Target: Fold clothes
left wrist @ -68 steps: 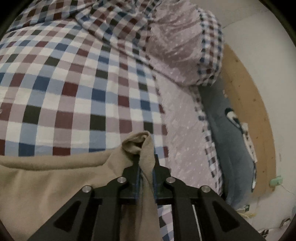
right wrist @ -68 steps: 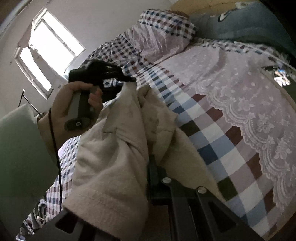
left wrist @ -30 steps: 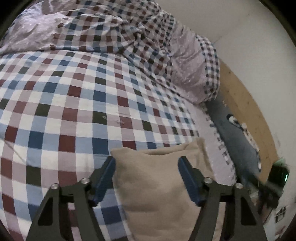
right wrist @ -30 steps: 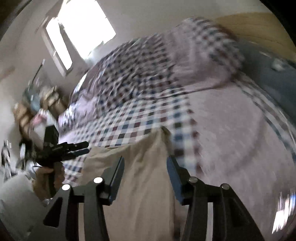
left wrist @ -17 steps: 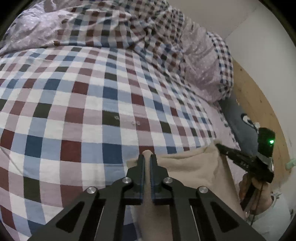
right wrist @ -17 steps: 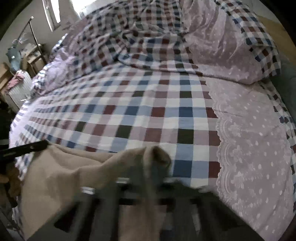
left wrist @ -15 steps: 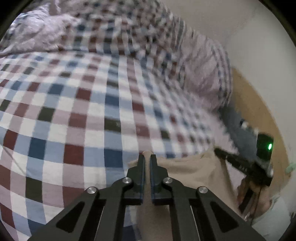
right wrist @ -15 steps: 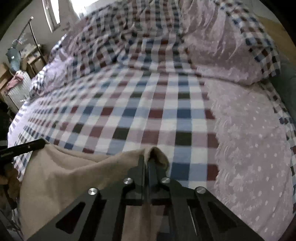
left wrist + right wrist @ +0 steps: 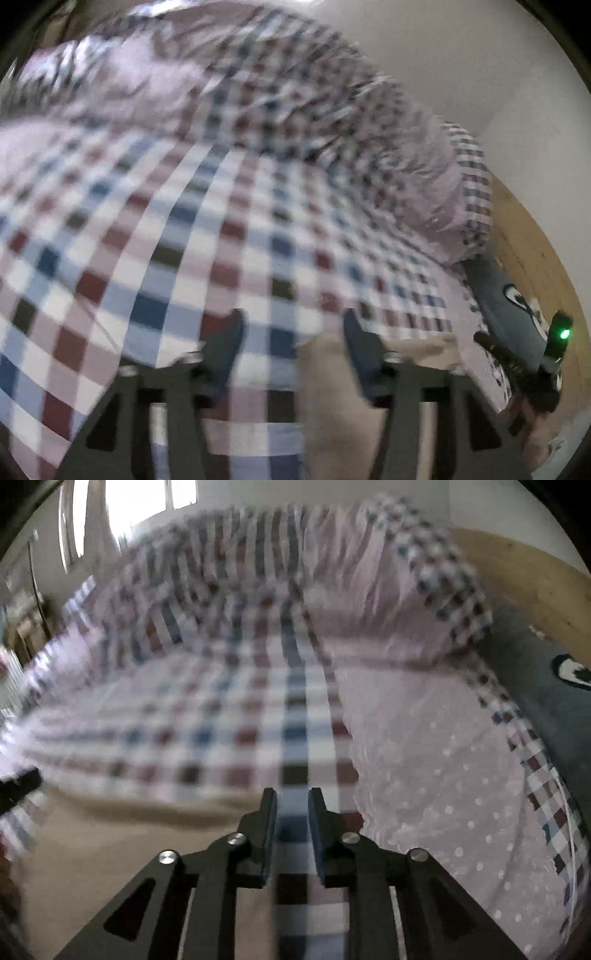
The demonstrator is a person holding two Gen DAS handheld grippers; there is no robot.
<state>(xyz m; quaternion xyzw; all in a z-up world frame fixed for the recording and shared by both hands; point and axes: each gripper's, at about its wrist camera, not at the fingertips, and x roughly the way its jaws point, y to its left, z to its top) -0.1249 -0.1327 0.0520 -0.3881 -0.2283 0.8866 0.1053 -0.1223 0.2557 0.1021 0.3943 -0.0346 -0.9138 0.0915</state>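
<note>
Both hand-held grippers, my left (image 9: 291, 343) and right (image 9: 291, 812), gape empty with black angular fingers parted; soft beige garment (image 9: 110, 834) lies flat near the checked bed's (image 9: 207, 716) near edge.

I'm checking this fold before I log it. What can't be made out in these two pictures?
- Beige garment, left wrist view: motion blur and the open left gripper hide its folded shape; the bottom edge cuts it off.
- Beige garment, right wrist view: blurred, partly behind the open right gripper.
- Checked bedspread: pattern smeared.
- Right gripper in the left view: opening unreadable.
</note>
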